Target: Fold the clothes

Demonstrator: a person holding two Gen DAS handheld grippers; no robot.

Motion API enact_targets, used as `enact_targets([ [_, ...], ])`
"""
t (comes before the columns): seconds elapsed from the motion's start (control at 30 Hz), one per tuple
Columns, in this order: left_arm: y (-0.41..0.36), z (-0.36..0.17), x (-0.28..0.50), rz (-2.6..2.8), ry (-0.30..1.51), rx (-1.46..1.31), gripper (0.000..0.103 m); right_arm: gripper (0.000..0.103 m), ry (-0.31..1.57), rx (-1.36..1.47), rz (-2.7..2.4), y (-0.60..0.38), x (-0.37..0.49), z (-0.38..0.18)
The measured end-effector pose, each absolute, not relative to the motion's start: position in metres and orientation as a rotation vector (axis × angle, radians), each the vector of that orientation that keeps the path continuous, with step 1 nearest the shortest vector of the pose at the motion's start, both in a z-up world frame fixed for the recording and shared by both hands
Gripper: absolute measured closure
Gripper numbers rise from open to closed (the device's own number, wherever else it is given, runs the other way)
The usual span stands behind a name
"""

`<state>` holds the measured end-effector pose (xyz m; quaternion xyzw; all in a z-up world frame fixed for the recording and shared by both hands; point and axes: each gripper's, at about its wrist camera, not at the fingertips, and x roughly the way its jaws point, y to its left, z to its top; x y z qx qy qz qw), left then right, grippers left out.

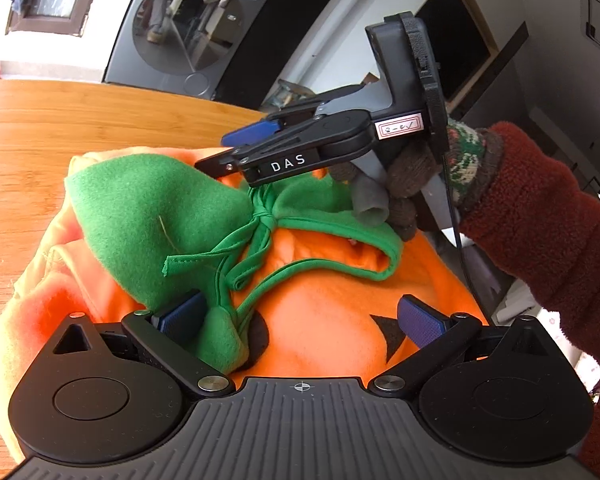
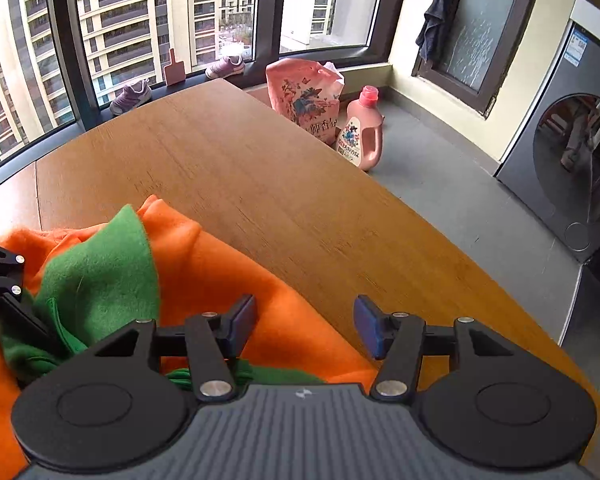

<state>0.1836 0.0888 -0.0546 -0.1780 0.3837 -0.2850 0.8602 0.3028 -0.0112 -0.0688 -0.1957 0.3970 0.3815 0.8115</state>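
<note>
An orange fleece pumpkin costume (image 1: 332,292) with a green collar (image 1: 148,200) and tied green strings lies bunched on the wooden table (image 1: 80,128). My left gripper (image 1: 300,320) is open low over it. A green fold lies against its left pad (image 1: 180,316), and a black face patch shows near the right pad. My right gripper (image 1: 220,152), held by a gloved hand (image 1: 412,176), hovers over the collar's far side. In the right wrist view my right gripper (image 2: 306,324) is open above the costume's (image 2: 228,264) orange edge, with nothing clamped.
Bare table (image 2: 260,180) stretches beyond the garment to the window. Off its right edge, a grey washing machine (image 2: 572,176), a pink detergent bottle (image 2: 362,136) and a pink bag (image 2: 304,96) stand on the floor. Small shoes (image 2: 132,96) sit on the sill.
</note>
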Motion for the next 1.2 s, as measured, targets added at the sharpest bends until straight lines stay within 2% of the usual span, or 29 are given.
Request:
enact_targets([
  [0.07,0.091,-0.055,0.184,-0.603,0.8,-0.385,0.0,0.077,0.876,-0.352,0.833,-0.017,0.304,-0.07],
  [0.13,0.093,-0.056,0.185,-0.608,0.798,-0.401,0.0,0.092,0.863,-0.337,0.834,-0.022,0.295,-0.067],
  [0.17,0.096,-0.053,0.185,-0.61,0.799,-0.415,0.0,0.096,0.845,-0.349,0.83,-0.023,0.287,-0.064],
  [0.27,0.111,-0.038,0.18,-0.623,0.782,-0.469,0.0,0.099,0.782,-0.299,0.851,-0.038,0.26,-0.038],
  [0.47,0.155,0.033,0.155,-0.559,0.527,-0.539,0.0,0.1,0.681,-0.194,0.959,-0.083,0.174,0.02],
  [0.53,0.154,0.047,0.153,-0.542,0.493,-0.519,0.0,0.102,0.73,-0.15,0.992,-0.091,0.15,0.013],
  [0.67,0.122,0.041,0.169,-0.572,0.559,-0.463,0.0,0.102,0.882,-0.204,0.982,-0.088,0.112,-0.046],
  [0.8,0.099,0.031,0.185,-0.515,0.653,-0.406,0.0,0.102,0.839,-0.234,0.961,-0.094,0.099,-0.05],
  [0.9,0.091,0.016,0.184,-0.531,0.696,-0.434,0.0,0.1,0.732,-0.209,0.926,-0.103,0.114,-0.017],
  [1.0,0.082,-0.014,0.181,-0.557,0.776,-0.451,0.0,0.088,0.636,-0.19,0.863,-0.108,0.143,0.013],
  [1.07,0.079,-0.029,0.181,-0.555,0.811,-0.45,0.0,0.053,0.611,-0.22,0.81,-0.104,0.171,0.017],
  [1.1,0.08,-0.032,0.179,-0.557,0.811,-0.451,0.0,0.049,0.616,-0.24,0.795,-0.097,0.184,0.013],
  [1.2,0.081,-0.039,0.175,-0.564,0.811,-0.456,0.0,0.049,0.66,-0.3,0.783,-0.075,0.224,-0.006],
])
